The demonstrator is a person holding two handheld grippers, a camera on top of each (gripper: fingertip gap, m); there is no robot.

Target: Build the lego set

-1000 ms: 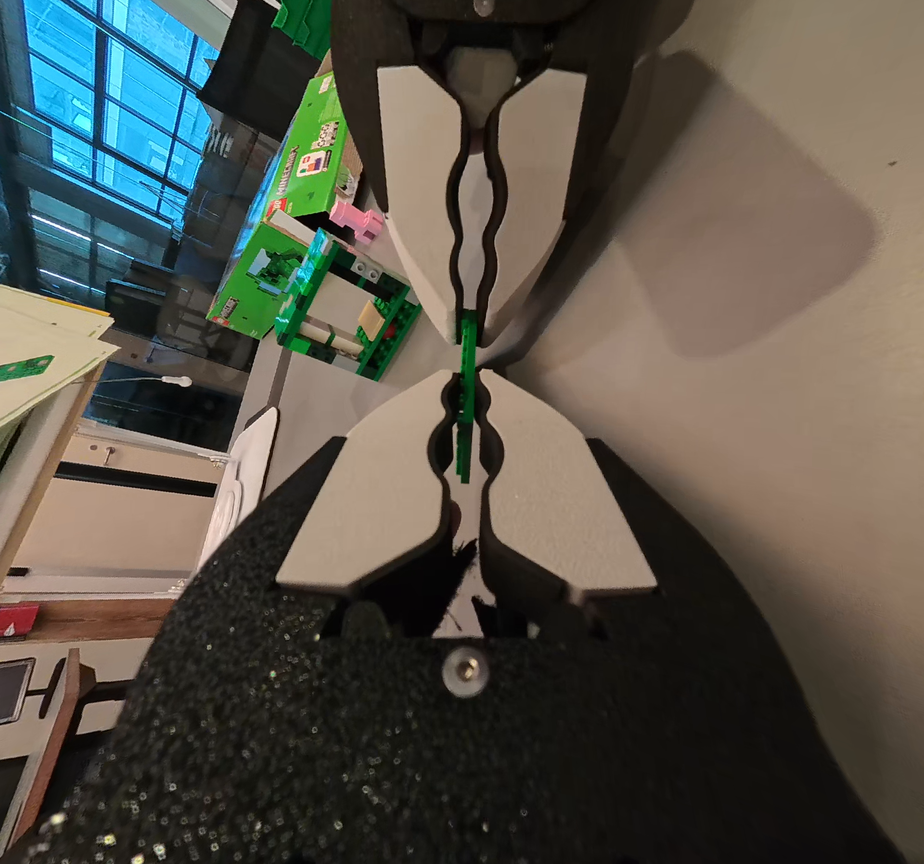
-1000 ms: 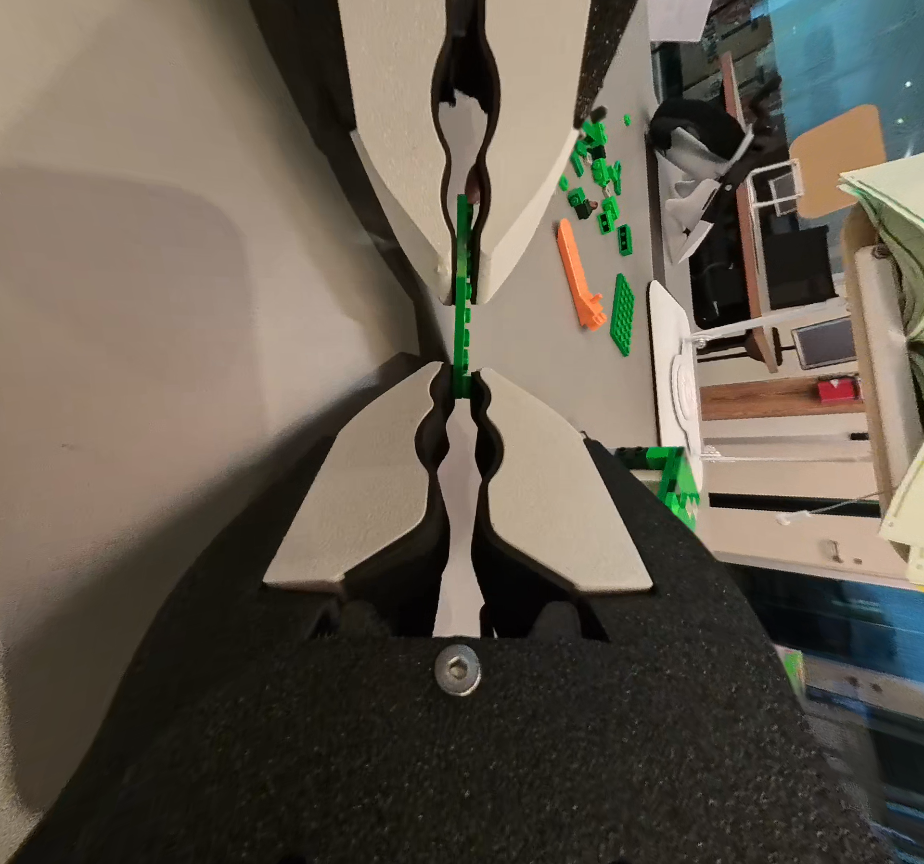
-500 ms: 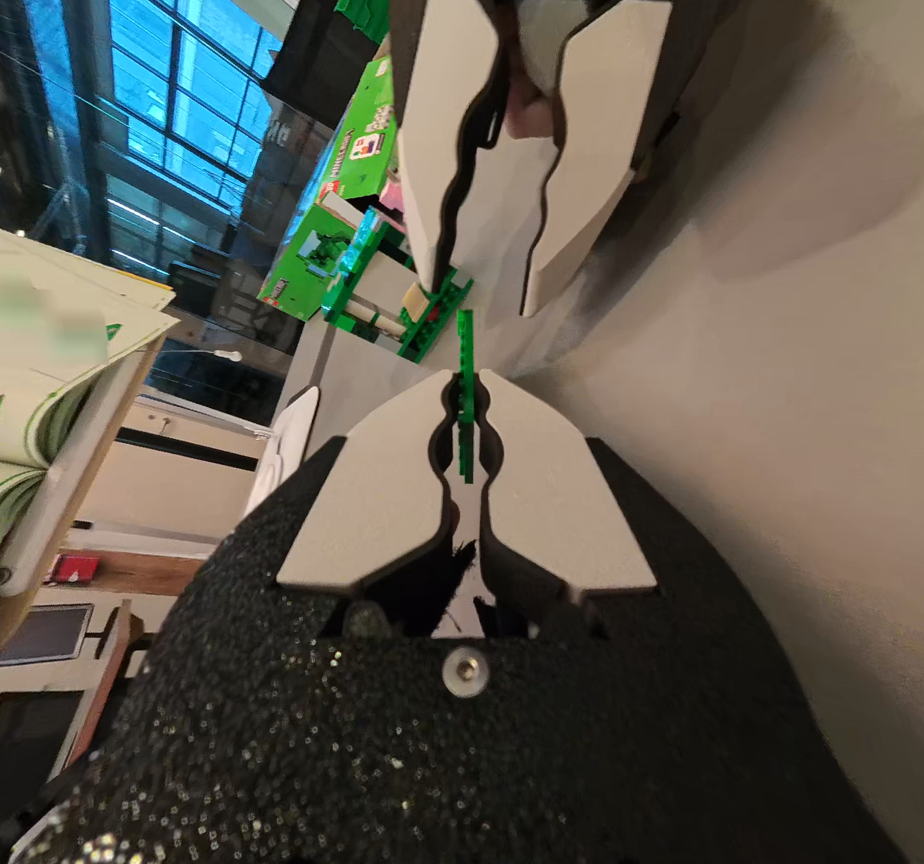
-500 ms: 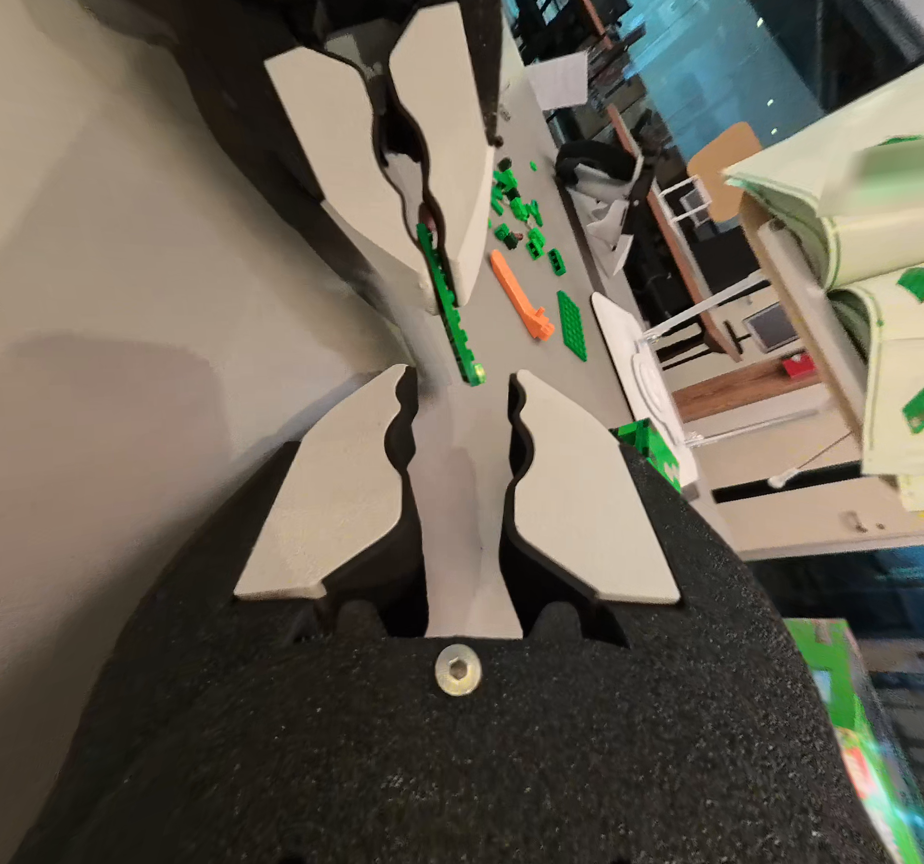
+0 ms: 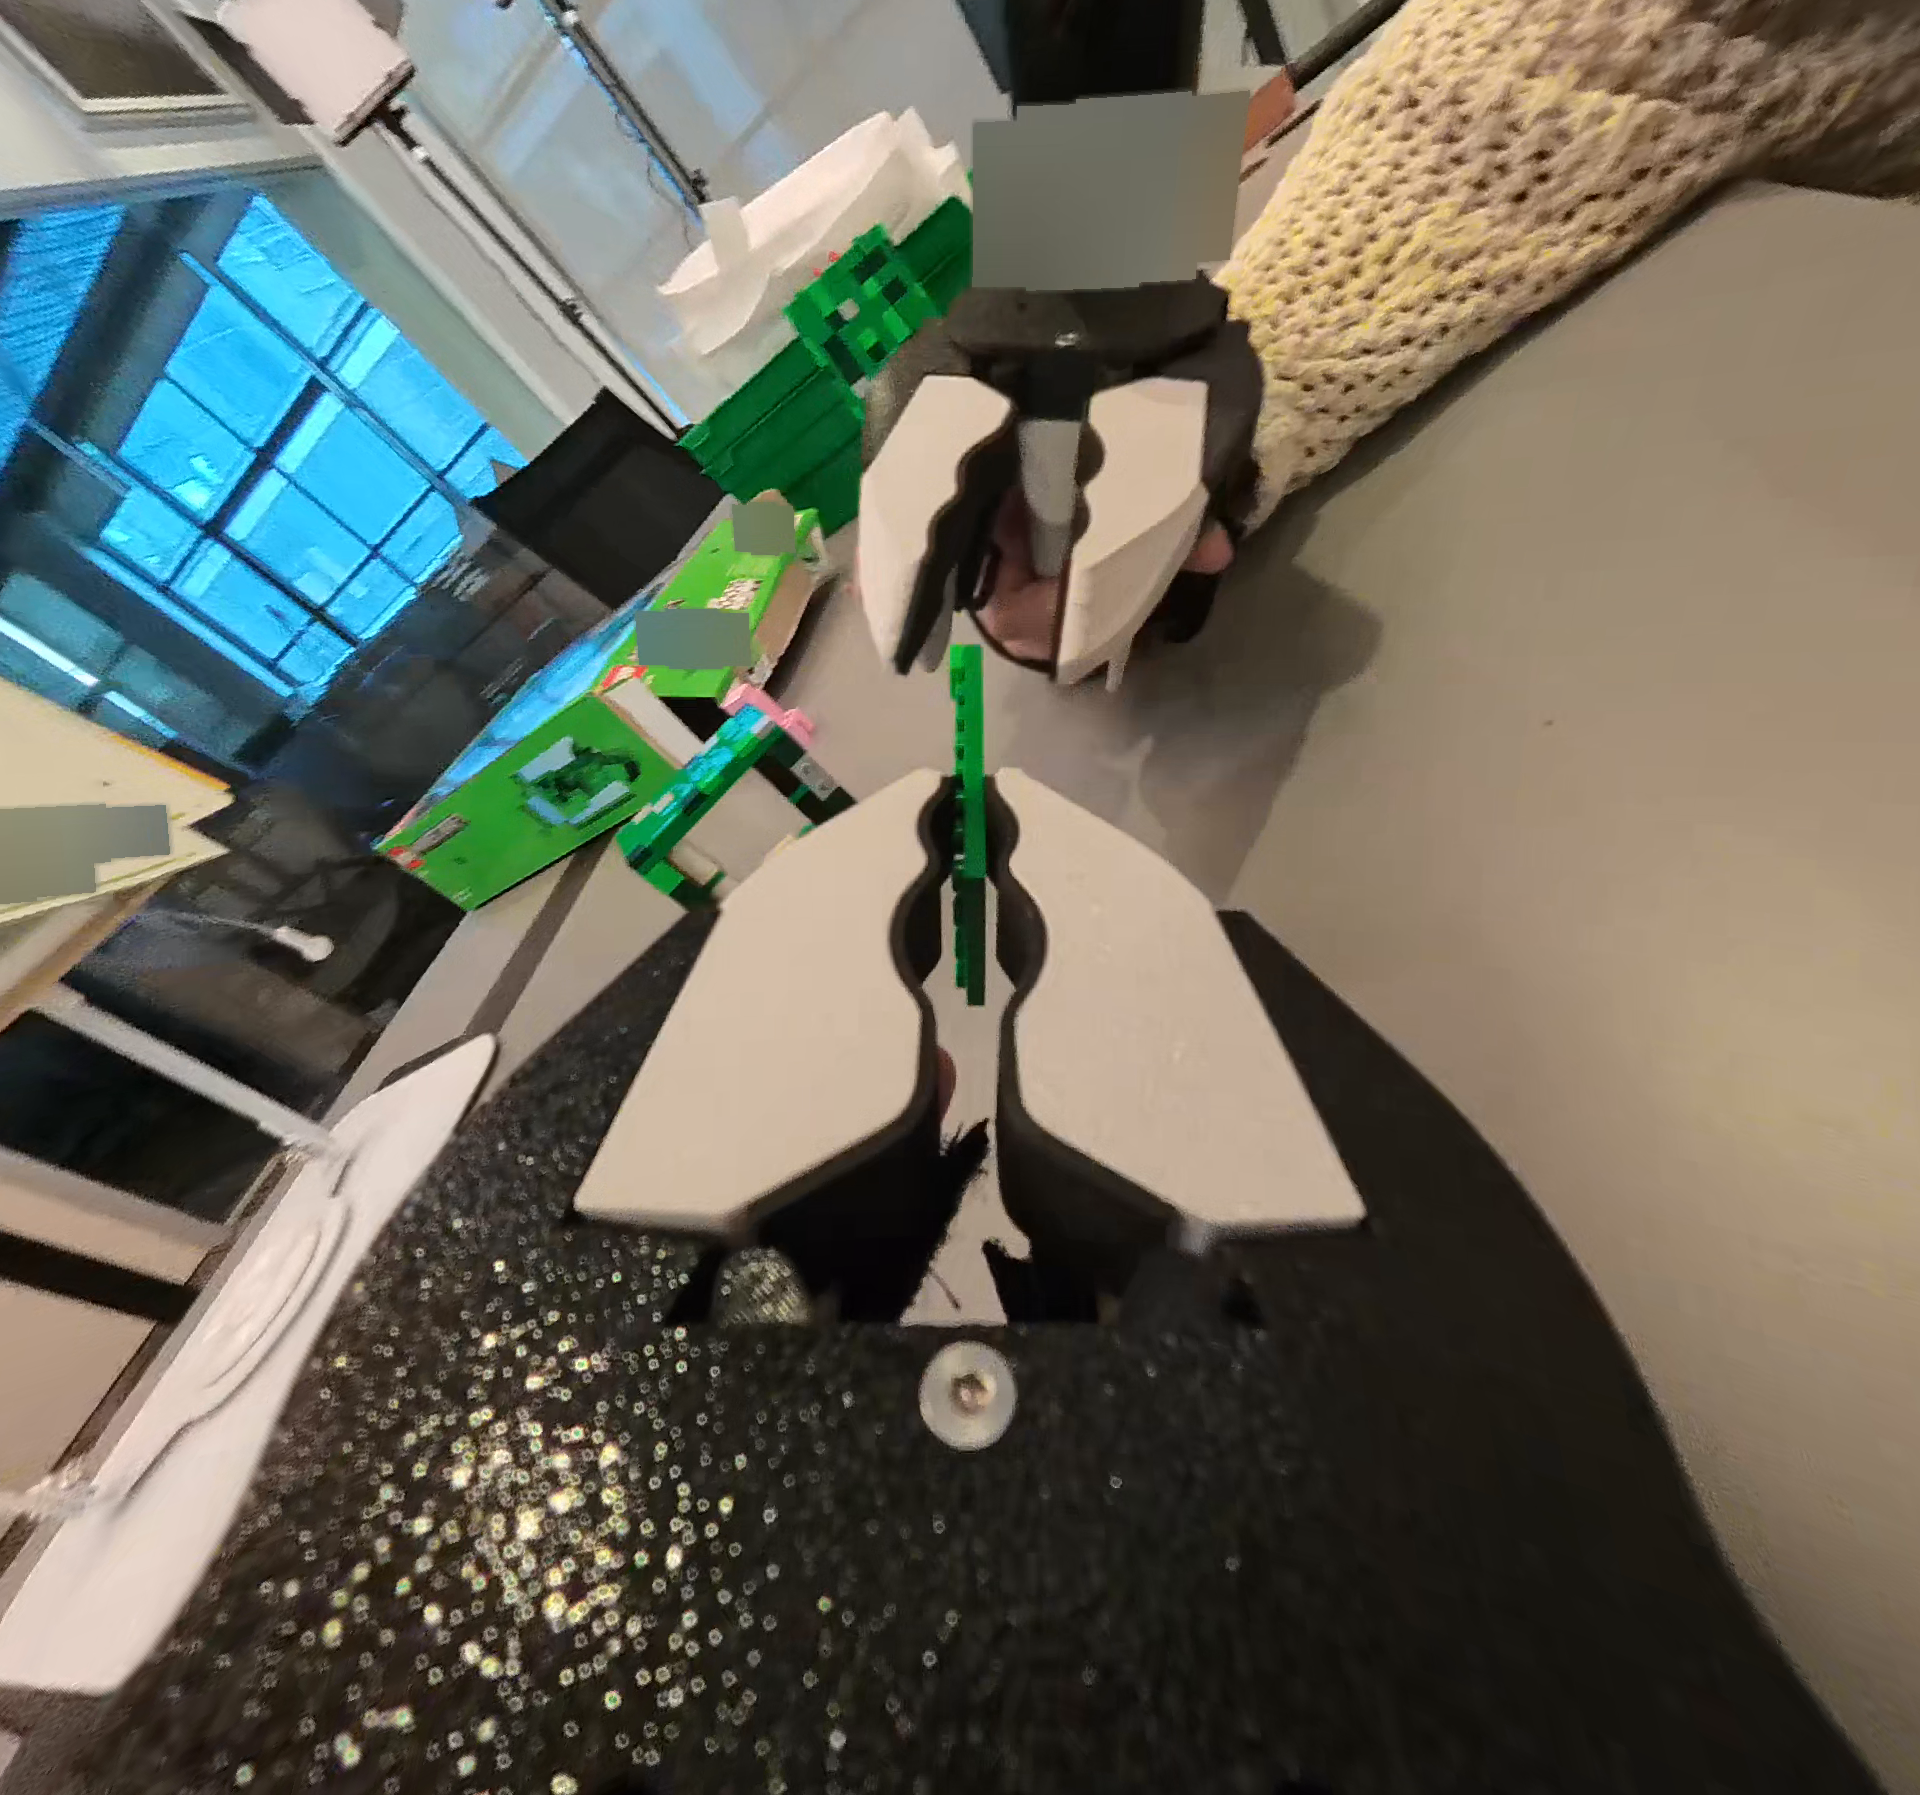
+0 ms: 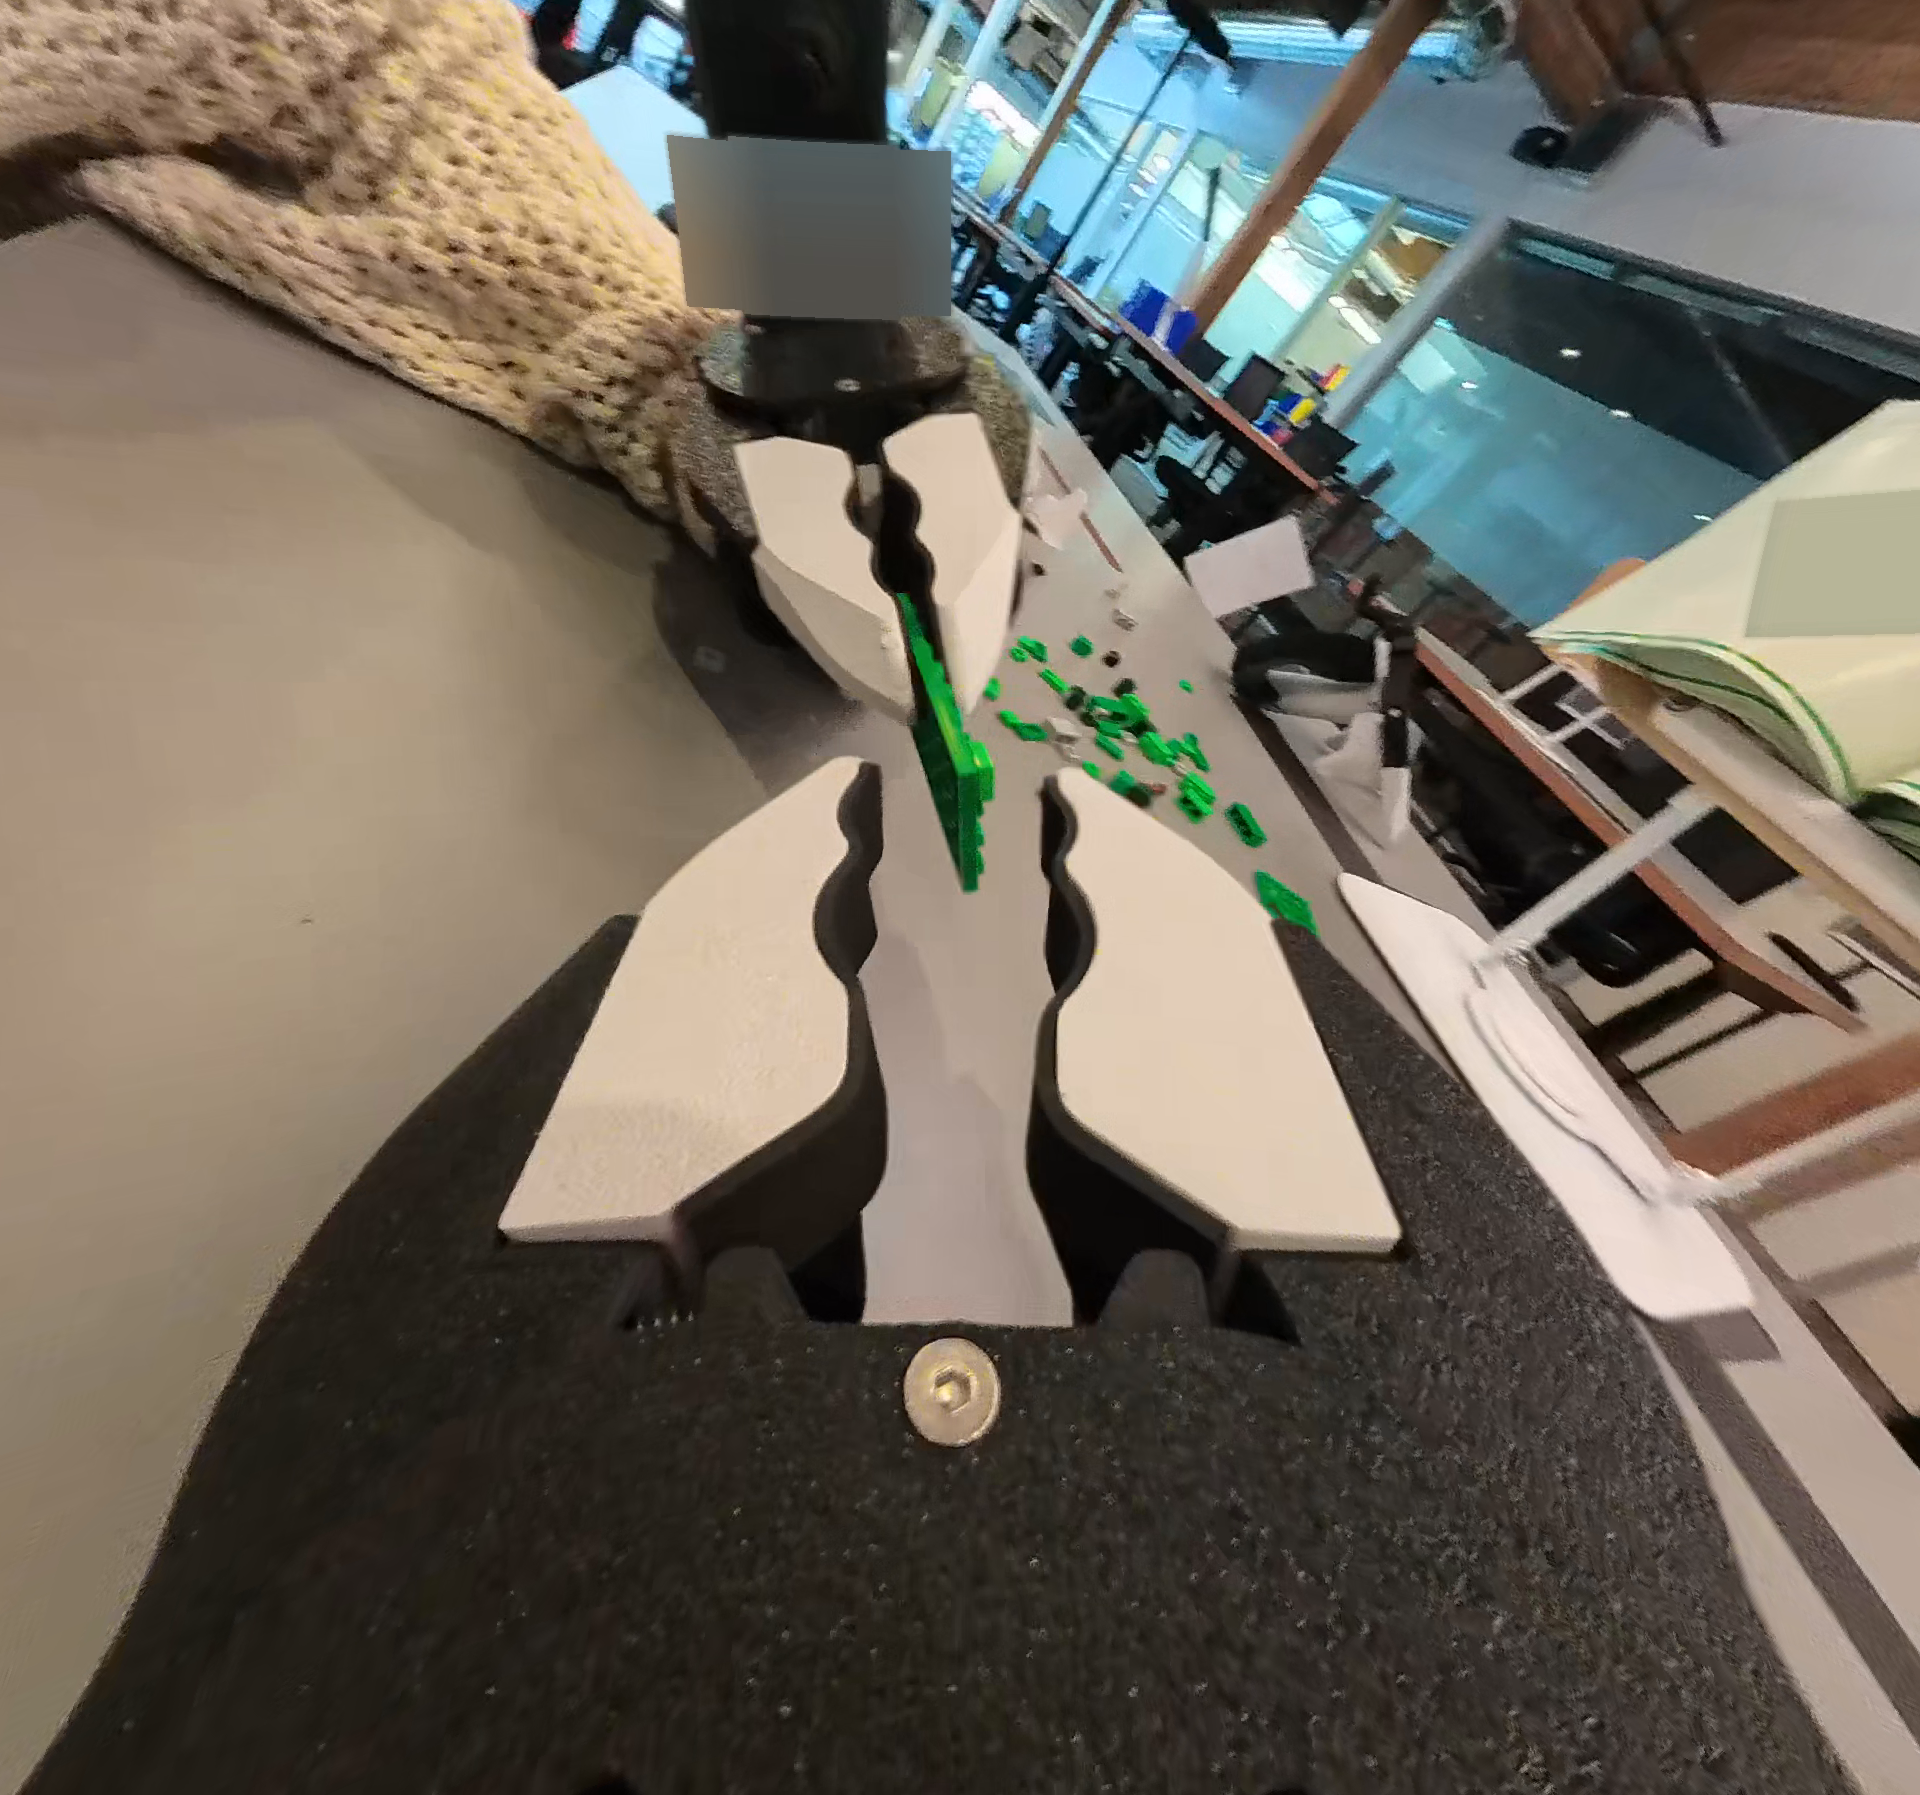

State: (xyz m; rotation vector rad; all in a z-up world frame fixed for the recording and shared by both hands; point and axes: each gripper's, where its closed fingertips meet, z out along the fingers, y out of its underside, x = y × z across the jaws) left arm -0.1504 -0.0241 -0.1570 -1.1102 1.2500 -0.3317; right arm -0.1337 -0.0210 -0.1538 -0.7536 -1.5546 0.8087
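Green and thin, the lego plate (image 5: 968, 810) was clamped edge-on in the left tongs (image 5: 966, 810), held above the grey table (image 5: 1558, 706) with most of its length projecting forward, probably so that it could be carried to the half-built model (image 5: 717, 800) beside the green box (image 5: 530, 800). The right tongs (image 6: 961, 810) stood wide apart and empty, just clear of the plate's free end, which left the plate's weight wholly on the left grip. Loose green pieces (image 6: 1132, 737) lay scattered farther along the table, within reach for later steps.
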